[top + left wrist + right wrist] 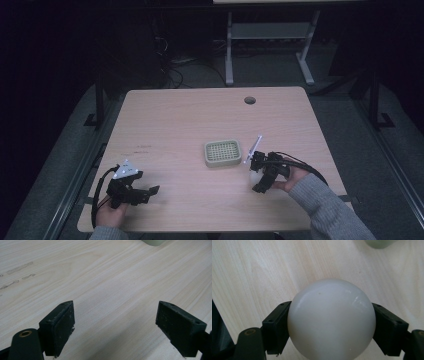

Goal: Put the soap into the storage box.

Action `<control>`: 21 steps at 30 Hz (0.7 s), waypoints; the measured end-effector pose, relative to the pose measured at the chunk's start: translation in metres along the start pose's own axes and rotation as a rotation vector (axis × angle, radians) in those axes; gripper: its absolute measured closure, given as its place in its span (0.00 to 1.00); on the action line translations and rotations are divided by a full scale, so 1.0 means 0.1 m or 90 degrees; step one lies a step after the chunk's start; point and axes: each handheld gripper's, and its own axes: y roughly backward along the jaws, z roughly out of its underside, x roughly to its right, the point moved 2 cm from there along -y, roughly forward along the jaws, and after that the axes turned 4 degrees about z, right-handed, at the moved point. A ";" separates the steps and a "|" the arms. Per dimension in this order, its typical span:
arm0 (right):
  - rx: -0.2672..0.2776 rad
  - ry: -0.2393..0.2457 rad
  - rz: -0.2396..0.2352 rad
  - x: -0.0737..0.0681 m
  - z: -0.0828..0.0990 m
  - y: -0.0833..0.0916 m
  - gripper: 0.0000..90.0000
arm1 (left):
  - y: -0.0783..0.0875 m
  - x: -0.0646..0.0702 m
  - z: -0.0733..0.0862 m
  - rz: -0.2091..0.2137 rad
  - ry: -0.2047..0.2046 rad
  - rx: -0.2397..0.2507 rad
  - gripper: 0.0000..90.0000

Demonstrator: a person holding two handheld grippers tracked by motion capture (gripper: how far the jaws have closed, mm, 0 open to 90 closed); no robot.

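Gripped between the jaws of the right gripper (pixel 331 322), a smooth white ball (pixel 331 320) sat clamped on both sides, its pale surface catching a faint glare in the right gripper view. Seen from the high view, the ball (pixel 255 176) was held low over the wooden table (pixel 170 125), just right of a small pale tray (pixel 223 153) with a gridded top that lay near the middle of the tabletop. A thin light-coloured stick (pixel 253 148) lay between the tray and the right gripper (pixel 260 175) — what it was could not be made out.

Judging by the scene, the pick-up looked complete and the carrying or placing remained: the ball was secured but had not reached the tray, the likely destination, though that was only a reading of the layout.

The left gripper (pixel 115 322) stood idle with its jaws spread wide and nothing between them, bare wood below. From above, the left gripper (pixel 131 187) rested near the table's front left corner, well apart from the tray. The right hand (pixel 292 177), in a grey sleeve (pixel 325 207), came in from the lower right — forearm angled toward the centre, gripper pointed down and leftward at the table.
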 end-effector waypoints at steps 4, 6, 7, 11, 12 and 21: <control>-0.002 0.002 0.004 0.04 -0.05 0.02 0.26 | 0.00 0.00 0.00 0.000 -0.001 0.001 0.17; 0.000 0.002 0.005 0.06 -0.08 0.04 0.26 | 0.00 0.00 0.00 0.000 -0.002 0.000 0.17; 0.001 0.001 0.004 0.07 -0.08 0.05 0.26 | 0.00 0.00 0.00 0.001 -0.001 0.000 0.17; -0.003 0.003 0.007 0.10 -0.12 0.08 0.26 | 0.00 0.00 0.00 0.002 0.000 0.000 0.17; -0.004 0.003 0.007 0.11 -0.13 0.08 0.26 | 0.00 0.00 0.00 0.002 0.000 0.000 0.17; -0.005 0.006 0.009 0.17 -0.21 0.12 0.26 | -0.01 0.01 0.00 0.003 0.005 0.003 0.17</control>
